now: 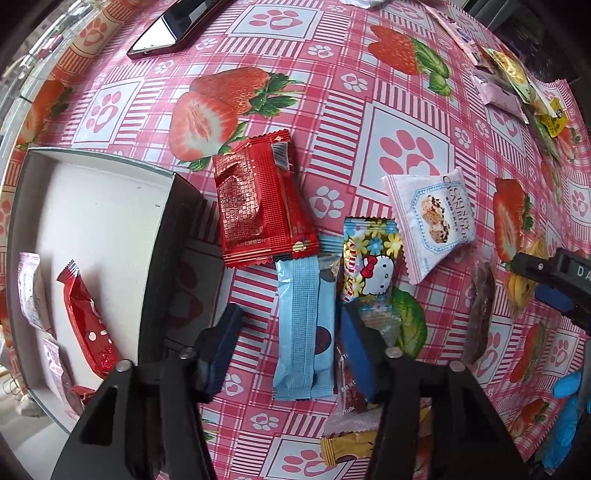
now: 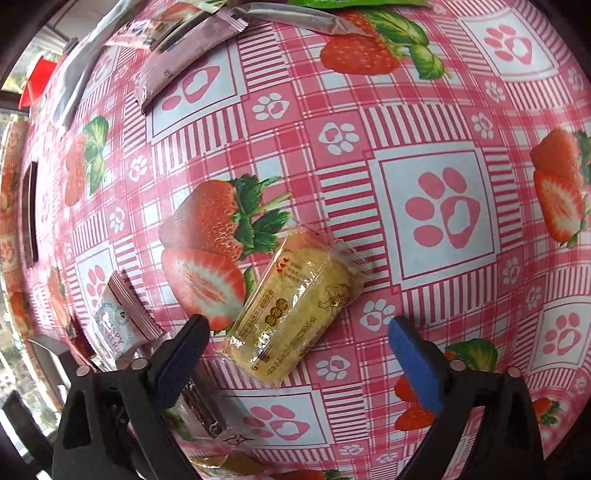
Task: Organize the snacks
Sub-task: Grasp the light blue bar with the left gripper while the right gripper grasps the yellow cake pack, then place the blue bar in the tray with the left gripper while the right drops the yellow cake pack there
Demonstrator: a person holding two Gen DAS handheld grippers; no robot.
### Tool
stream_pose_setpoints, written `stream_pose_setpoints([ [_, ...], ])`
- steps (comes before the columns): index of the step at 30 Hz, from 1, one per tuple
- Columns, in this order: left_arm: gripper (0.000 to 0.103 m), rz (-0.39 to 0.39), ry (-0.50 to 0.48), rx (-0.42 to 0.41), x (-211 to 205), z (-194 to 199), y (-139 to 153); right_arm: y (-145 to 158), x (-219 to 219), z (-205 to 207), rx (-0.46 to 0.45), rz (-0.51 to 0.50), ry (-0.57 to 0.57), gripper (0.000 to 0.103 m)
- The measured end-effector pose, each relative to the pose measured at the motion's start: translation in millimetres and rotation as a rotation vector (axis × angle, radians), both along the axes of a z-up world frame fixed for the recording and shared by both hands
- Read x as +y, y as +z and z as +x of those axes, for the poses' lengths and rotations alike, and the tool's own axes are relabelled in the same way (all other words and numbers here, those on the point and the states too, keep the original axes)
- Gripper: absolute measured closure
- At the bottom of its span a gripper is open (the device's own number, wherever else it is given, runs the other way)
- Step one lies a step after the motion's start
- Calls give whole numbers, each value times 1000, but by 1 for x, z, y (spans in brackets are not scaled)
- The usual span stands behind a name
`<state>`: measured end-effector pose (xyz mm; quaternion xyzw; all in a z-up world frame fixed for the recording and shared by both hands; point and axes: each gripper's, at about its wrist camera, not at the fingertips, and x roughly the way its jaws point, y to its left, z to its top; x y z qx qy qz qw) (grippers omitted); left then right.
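Observation:
My left gripper [image 1: 291, 317] points down at the table, open, its blue pads either side of a light blue snack packet [image 1: 299, 332] without pressing on it. The right pad lies over the lower end of a Hello Kitty packet [image 1: 369, 266]. A red packet [image 1: 258, 206] lies just above the blue one. At the left stands a box [image 1: 110, 206] with a white floor, holding a red packet [image 1: 88, 325] and white ones. My right gripper [image 2: 299, 325] is open and straddles a clear-wrapped yellow cake [image 2: 295, 314], with a gap on both sides.
A white cranberry biscuit packet [image 1: 432, 221] and a brown bar [image 1: 480, 314] lie right of the Hello Kitty packet. More packets are piled at the far right [image 1: 509, 81]. A phone [image 1: 173, 26] rests at the back. Grey-purple stick packets [image 2: 184, 55] lie beyond the cake. A blue-gloved hand [image 1: 569, 406] shows.

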<state>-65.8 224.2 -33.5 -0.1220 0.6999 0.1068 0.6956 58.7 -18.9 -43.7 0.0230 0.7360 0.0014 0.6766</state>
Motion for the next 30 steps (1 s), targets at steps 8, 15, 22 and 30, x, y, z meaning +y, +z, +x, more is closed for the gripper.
stream_pose_setpoints([
  [8, 78, -58, -25, -54, 3, -22, 30, 13, -15, -36, 41, 218, 67, 66],
  [15, 78, -43, -107, -111, -10, -50, 60, 23, -21, -82, 80, 351, 93, 66],
  [22, 78, -3, -130, -132, -4, -81, 86, 43, 5, -101, 70, 378, 180, 66],
  [30, 78, 44, -32, -146, 66, -113, 100, 69, 96, -130, 67, 449, 355, 66],
])
